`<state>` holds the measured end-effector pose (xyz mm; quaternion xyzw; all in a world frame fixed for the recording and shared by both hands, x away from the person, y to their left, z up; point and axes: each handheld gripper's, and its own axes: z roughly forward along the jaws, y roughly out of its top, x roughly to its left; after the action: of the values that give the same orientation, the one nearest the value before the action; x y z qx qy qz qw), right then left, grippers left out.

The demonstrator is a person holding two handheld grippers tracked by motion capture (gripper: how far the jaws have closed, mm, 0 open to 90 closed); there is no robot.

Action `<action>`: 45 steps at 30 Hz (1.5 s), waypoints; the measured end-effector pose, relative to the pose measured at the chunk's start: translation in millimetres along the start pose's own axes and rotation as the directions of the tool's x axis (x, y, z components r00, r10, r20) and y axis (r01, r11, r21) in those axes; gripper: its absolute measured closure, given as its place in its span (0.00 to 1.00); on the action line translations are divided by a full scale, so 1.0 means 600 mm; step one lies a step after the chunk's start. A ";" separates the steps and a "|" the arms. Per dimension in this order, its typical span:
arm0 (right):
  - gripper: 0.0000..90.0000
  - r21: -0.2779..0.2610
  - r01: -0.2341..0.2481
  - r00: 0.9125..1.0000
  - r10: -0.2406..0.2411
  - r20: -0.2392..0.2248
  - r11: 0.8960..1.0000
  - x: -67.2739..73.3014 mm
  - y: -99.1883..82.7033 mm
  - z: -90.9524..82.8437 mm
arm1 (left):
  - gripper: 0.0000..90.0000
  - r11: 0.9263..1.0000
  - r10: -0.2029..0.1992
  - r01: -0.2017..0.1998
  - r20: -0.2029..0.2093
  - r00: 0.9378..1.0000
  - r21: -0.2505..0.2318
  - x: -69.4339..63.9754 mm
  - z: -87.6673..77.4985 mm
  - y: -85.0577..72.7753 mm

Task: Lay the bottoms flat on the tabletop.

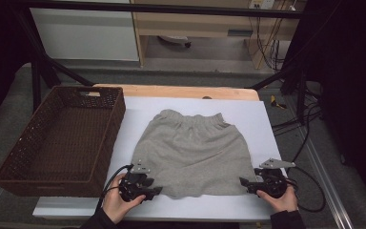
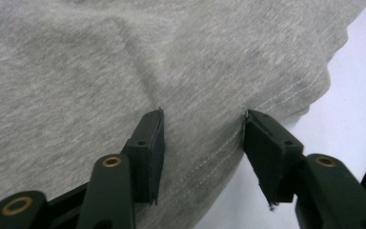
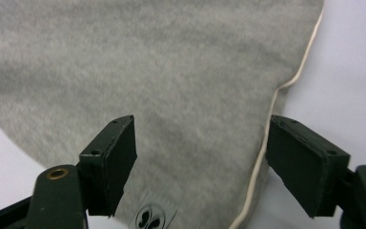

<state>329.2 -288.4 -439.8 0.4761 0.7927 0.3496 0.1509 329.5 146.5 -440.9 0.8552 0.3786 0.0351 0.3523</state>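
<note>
Take the grey shorts (image 1: 194, 153) as your landmark: they lie flat at the middle of the desk (image 1: 248, 112), waistband at the far side, hem toward you.

To the left of the shorts stands a brown wicker basket (image 1: 14, 167), rectangular, with woven walls and a handle cut-out in the far wall. Its right wall sits just beside the left edge of the shorts and overhangs the desk edge. Nothing lies on the shorts or between them and the basket.

Under the shorts, the desk carries a smooth white sheet; a strip of pale wood shows beyond the waistband. Behind that, you see a grey floor, a wooden cabinet, black frame bars and loose cables to the right of the shorts.

The fabric is a soft, matte, heathered knit. The waistband is gathered; the hem shows a double row of white stitching, and the side seam carries pale piping with a small printed mark nearby.

Your left gripper (image 2: 202, 148) sits at the near-left corner of the shorts, jaws parted astride the stitched hem, pads not pressing. Your right gripper (image 3: 202, 164) sits at the near-right corner, jaws wide apart over the piped edge, nothing clamped.
</note>
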 end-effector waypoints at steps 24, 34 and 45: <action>0.93 0.043 -0.098 0.992 0.102 -0.079 0.994 -0.020 -0.025 -0.074 | 0.96 0.997 -0.020 0.015 0.065 0.998 0.079 -0.006 -0.042 0.011; 0.49 0.007 -0.040 0.999 0.041 -0.020 0.999 -0.021 0.005 -0.029 | 0.64 0.998 0.013 -0.014 0.022 1.000 0.067 0.004 -0.022 0.008; 0.86 -0.005 -0.004 0.998 0.004 0.056 1.000 -0.042 0.016 0.031 | 0.95 0.998 -0.002 0.001 0.024 1.000 0.057 0.008 -0.009 -0.007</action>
<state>358.6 -299.3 -449.0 0.4868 0.7864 0.3383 0.1734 328.3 154.9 -440.7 0.8650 0.3758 0.0138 0.3322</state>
